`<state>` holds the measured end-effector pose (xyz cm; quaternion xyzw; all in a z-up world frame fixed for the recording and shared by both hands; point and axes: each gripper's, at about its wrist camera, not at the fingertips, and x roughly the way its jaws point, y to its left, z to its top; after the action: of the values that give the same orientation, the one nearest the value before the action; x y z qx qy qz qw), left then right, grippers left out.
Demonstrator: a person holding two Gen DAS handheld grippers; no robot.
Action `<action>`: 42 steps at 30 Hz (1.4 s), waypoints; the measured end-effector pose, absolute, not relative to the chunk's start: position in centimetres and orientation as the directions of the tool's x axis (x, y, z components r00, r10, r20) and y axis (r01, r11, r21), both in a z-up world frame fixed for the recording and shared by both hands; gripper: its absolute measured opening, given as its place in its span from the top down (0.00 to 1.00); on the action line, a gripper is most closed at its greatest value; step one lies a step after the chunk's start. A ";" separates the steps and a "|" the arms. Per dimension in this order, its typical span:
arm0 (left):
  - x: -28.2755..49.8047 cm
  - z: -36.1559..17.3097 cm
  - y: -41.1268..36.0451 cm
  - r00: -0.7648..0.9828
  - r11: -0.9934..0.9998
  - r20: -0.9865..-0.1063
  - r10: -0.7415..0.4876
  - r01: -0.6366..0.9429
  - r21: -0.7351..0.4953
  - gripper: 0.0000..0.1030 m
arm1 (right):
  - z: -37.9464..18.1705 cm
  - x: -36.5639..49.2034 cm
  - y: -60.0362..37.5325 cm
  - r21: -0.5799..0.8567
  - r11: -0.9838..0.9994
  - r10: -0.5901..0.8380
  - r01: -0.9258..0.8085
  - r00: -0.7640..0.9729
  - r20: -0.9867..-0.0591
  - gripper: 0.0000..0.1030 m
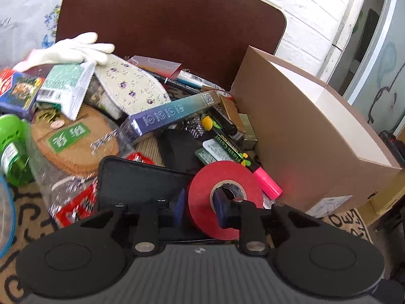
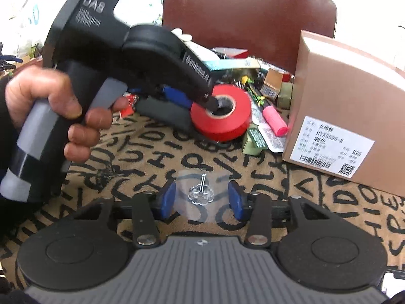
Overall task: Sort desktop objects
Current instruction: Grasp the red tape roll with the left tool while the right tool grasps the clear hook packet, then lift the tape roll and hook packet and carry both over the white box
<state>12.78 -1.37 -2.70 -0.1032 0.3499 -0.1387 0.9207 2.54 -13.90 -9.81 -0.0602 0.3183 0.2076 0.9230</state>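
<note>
My left gripper (image 1: 198, 202) is shut on a red tape roll (image 1: 225, 197): one finger is inside its core, the other outside its wall. The roll is lifted slightly at the near edge of the clutter pile. The right wrist view shows the same grip on the roll (image 2: 222, 116), with the left gripper (image 2: 200, 98) coming in from the left. My right gripper (image 2: 201, 200) is open, low over the patterned cloth, its pads on either side of a small clear plastic hook (image 2: 201, 192). An open brown cardboard box (image 1: 303, 136) stands right of the pile.
The pile holds a pink-capped marker (image 1: 243, 157), a long gradient box (image 1: 172, 111), a floral insole (image 1: 131, 86), a white glove (image 1: 73, 50), a green bottle (image 1: 12, 147) and a black case (image 1: 136, 179). A dark red chair back (image 1: 172, 20) stands behind. The box's label (image 2: 329, 147) faces my right gripper.
</note>
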 end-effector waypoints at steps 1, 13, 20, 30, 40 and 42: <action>12.5 -2.7 -1.2 0.717 0.939 -0.614 -0.330 0.181 -0.294 0.75 | -9.8 2.4 -13.9 0.019 0.906 0.344 -0.423 0.710 -0.614 0.58; 9.4 0.0 0.9 0.759 0.921 -0.547 -0.353 0.180 -0.345 0.75 | -6.8 0.7 -15.0 0.023 0.905 0.369 -0.426 0.755 -0.543 0.59; 8.9 3.0 0.2 0.775 0.905 -0.492 -0.397 0.242 -0.349 0.75 | -3.6 0.5 -17.5 0.043 0.915 0.373 -0.401 0.801 -0.469 0.59; 11.5 7.5 -4.0 0.752 0.865 -0.439 -0.491 0.361 -0.348 0.75 | 1.2 3.4 -23.1 -0.021 0.957 0.260 -0.288 0.889 -0.377 0.59; 17.9 8.0 -10.9 0.671 0.855 -0.532 -0.516 0.373 -0.359 0.75 | 1.0 12.0 -28.5 -0.110 0.975 0.116 -0.193 0.863 -0.491 0.59; 19.4 7.8 -12.1 0.657 0.859 -0.554 -0.511 0.368 -0.356 0.75 | 0.7 13.7 -29.2 -0.141 0.972 0.089 -0.188 0.850 -0.519 0.59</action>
<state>19.38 -12.07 7.76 -0.1067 0.3353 -0.2432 0.9039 13.70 -29.20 0.69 -0.0938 0.2641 0.0725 0.9572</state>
